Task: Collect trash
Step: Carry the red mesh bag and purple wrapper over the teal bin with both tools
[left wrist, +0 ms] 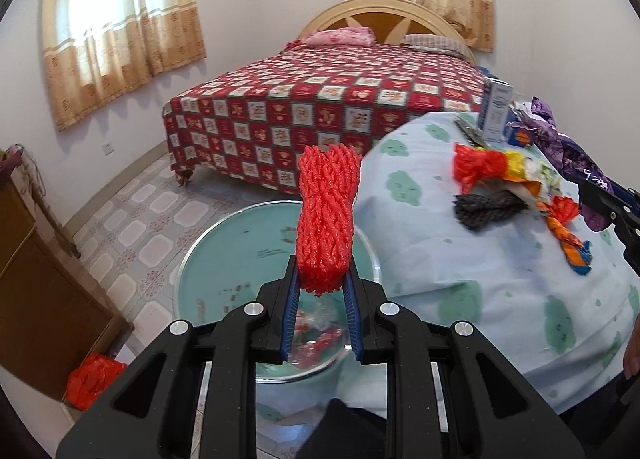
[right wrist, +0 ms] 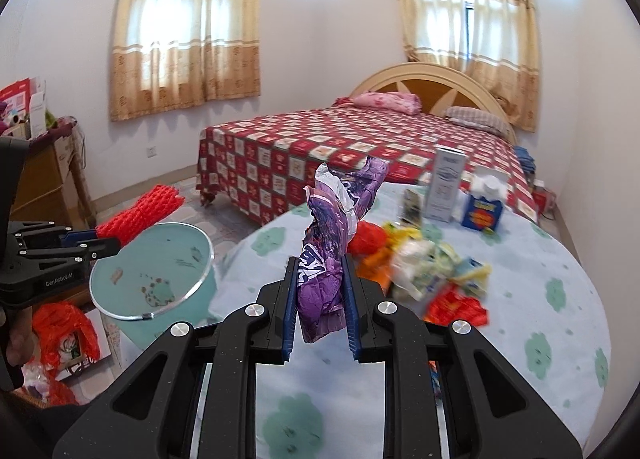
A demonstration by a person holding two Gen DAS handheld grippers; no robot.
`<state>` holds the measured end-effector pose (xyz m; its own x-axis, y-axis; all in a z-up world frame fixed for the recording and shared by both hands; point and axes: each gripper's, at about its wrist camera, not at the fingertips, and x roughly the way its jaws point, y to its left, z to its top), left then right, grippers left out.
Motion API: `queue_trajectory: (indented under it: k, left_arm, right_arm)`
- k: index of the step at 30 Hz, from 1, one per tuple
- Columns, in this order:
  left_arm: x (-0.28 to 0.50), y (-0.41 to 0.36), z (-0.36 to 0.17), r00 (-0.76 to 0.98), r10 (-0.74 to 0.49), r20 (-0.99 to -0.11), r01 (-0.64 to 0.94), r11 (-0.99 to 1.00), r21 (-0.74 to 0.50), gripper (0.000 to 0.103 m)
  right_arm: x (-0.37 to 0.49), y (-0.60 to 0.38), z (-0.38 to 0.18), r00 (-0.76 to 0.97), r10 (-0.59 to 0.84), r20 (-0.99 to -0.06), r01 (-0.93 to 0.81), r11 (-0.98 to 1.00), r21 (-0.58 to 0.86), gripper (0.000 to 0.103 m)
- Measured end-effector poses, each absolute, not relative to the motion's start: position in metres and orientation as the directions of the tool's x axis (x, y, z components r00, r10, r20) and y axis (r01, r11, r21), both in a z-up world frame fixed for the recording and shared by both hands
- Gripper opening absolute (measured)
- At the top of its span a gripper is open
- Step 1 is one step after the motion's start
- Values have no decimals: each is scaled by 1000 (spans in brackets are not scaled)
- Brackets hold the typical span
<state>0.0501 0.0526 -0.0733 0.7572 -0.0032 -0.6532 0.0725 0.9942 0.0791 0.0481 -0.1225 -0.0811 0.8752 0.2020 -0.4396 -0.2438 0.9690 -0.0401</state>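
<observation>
Left tongs (left wrist: 322, 283): clamped on the red foam net (left wrist: 326, 215), a ribbed mesh sleeve standing up past the fingertips.
Right tongs (right wrist: 322, 283): clamped on the purple wrapper (right wrist: 334, 235), crumpled foil with a silvery inside, twisted upward.
Below left tongs: the teal bin (left wrist: 224, 255), with scraps at its bottom.
Right of left tongs: the table (left wrist: 460, 259) in a pale floral cloth.
Ahead of right tongs: the trash pile (right wrist: 424, 263) of red, yellow and orange wrappers on the cloth.
Beyond the pile: two cartons (right wrist: 448, 187).
</observation>
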Motion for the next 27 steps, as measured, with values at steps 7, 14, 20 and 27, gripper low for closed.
queue_trajectory:
  k: [7,14,20,27]
  left_arm:
    - [56,78,-71,760,44,-648,16,996,87,21]
    - [60,94,-73,751,74,-656,-17,996,93,21]
    - [60,102,-73,754,95,-650,-39,994,100,21]
    - [61,111,-73,753,109,-649,-61,993,97,22]
  right_arm:
    - [66,-93,-79,864,235,-445,-291,955,-61,21]
    - [79,-75,-83,851,258,-457,-323,944,-69,21]
    - [87,-62,-87,840,279,-465,-352,933,-76,21]
    - [93,-47,-88,829,301,-471,-383,920,-85,21]
